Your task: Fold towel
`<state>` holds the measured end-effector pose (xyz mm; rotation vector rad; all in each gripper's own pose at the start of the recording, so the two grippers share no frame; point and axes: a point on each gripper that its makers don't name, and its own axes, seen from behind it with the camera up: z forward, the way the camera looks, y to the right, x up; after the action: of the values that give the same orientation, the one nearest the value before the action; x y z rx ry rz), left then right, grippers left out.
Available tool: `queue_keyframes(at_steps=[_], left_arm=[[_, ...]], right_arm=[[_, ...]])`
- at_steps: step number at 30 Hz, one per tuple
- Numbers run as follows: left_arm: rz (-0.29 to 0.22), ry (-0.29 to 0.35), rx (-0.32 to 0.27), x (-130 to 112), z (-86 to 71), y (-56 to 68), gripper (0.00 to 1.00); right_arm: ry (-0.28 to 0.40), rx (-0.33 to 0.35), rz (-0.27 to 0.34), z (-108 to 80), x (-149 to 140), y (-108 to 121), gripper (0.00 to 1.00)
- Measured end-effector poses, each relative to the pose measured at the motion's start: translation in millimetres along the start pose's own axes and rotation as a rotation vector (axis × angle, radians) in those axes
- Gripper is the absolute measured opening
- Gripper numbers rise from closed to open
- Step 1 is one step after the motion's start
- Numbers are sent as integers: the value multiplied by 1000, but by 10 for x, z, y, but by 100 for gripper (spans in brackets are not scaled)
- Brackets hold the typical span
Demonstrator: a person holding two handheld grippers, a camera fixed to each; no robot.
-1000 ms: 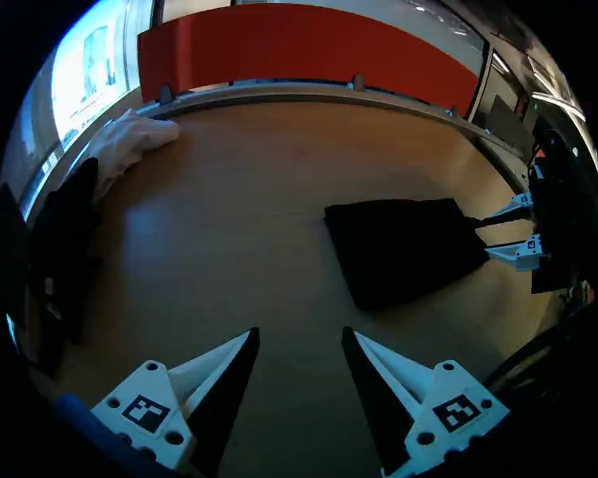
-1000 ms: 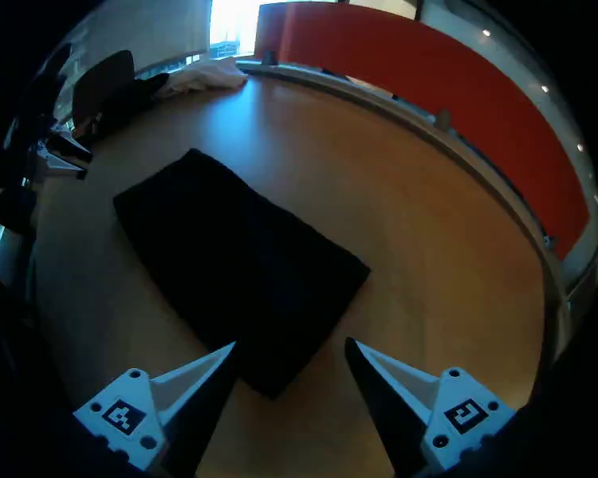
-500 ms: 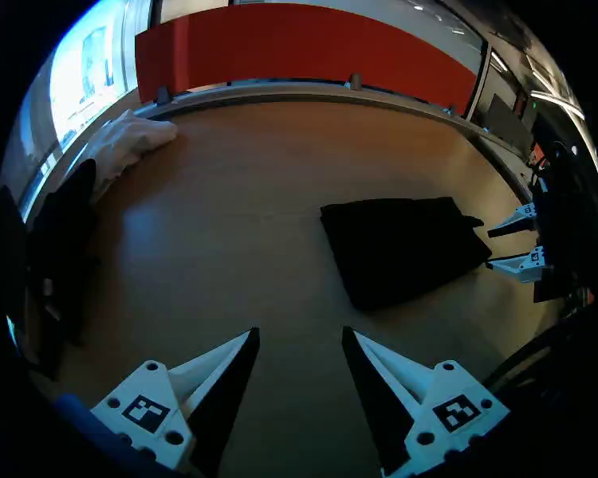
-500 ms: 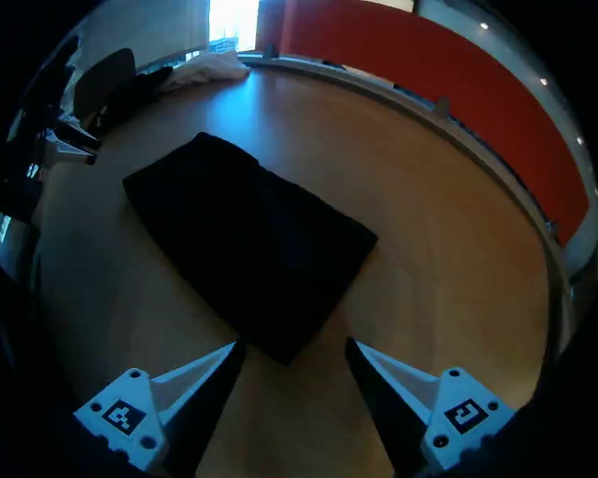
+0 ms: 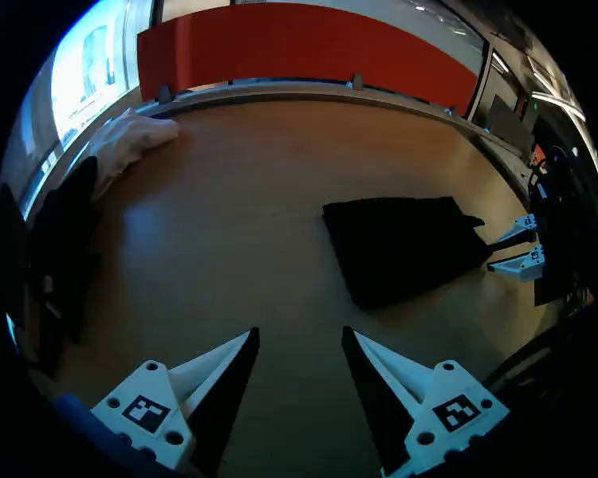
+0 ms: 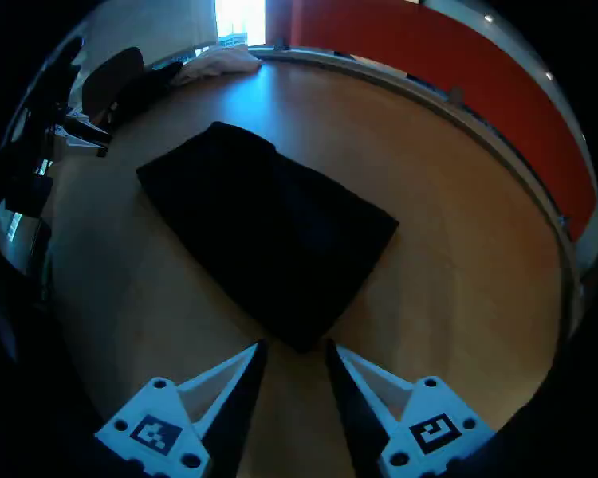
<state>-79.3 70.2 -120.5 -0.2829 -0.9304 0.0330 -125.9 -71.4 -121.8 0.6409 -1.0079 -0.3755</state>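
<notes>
Table (image 5: pixel 243 199): wooden top, curved far rim, carrying every item below. Red panel (image 5: pixel 299 40): upright along the rim, well beyond the towel. Towel (image 6: pixel 267 231): black, lying flat on the table as a rough rectangle, one long side slightly rumpled; in the left gripper view it sits right of centre (image 5: pixel 403 247). Chair (image 6: pixel 112 76): dark, at the table's edge, well past the towel's far corner. White cloth (image 5: pixel 127 139): crumpled heap on the table by the rim, well apart from the towel, also seen in the right gripper view (image 6: pixel 219 62). Right gripper (image 6: pixel 295 346): white fingers with dark inner faces, a narrow gap between them and bare wood showing in it, nothing clamped; the towel's near corner lies right at the mouth of that gap, contact not discernible. From the left gripper view the same tool (image 5: pixel 490 255) points at the towel's right-hand edge. Left gripper (image 5: pixel 299 331): fingers spread wide, holding nothing, over bare wood, apart from the towel's nearest edge; in the right gripper view it (image 6: pixel 100 137) shows near the towel's far corner.
</notes>
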Motion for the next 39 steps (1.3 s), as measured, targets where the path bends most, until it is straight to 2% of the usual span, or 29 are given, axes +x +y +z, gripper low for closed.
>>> queue_keyframes(at_steps=[5,12,15,18,26,39], left_arm=[[1,-2,-1,-5,4,4,76],[5,-5,-3,-9,12,11,76],[5,-4,-2,-6,11,14,76],[5,-4,-2,-4,10,14,76],[5,-4,-1,-5,8,15,76],[11,6,-1,55,-4,21,76]], right_arm=[[-1,3,5,-1,-13,3,44],[2,4,10,-4,13,23,24],[5,1,9,4,21,40,13],[16,-5,11,3,52,58,6],[49,-3,8,-57,175,75,5],[137,-21,-73,-338,672,151,5]])
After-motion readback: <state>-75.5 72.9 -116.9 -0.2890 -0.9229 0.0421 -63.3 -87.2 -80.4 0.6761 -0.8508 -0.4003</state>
